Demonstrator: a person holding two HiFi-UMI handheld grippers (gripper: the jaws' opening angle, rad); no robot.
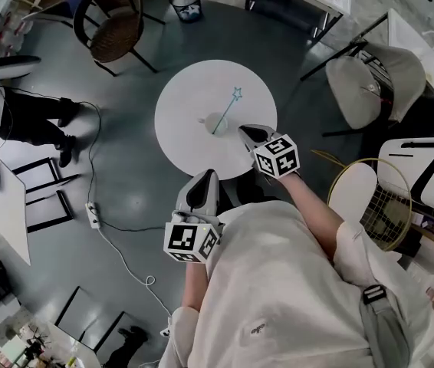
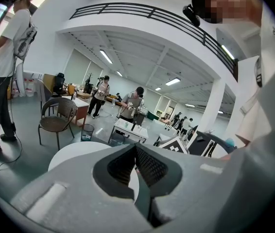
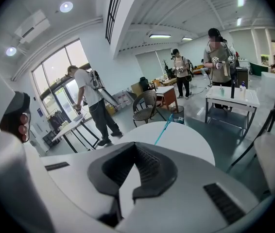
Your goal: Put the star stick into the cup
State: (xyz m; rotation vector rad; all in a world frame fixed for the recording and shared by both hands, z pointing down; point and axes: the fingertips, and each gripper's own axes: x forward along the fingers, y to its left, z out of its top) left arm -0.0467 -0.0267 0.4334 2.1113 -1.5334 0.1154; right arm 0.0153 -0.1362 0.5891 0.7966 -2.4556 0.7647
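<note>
Both grippers, left (image 1: 208,181) and right (image 1: 248,133), had jaws pressed together on nothing, at the round table's (image 1: 186,98) near edge. The star stick (image 1: 227,111) seemingly leaned already in the clear cup (image 1: 218,121) near the table's middle. A careless swing from the closer right gripper could topple both.

The person wears a white short-sleeved T-shirt (image 1: 278,290) with a tiny dark chest logo, and a grey shoulder strap (image 1: 383,330) with a black buckle. The left gripper (image 1: 208,176) and right gripper (image 1: 246,132) are pale grey shells with black ribbed pads (image 2: 149,166), each bearing a black-and-white marker cube (image 1: 192,240).
</note>
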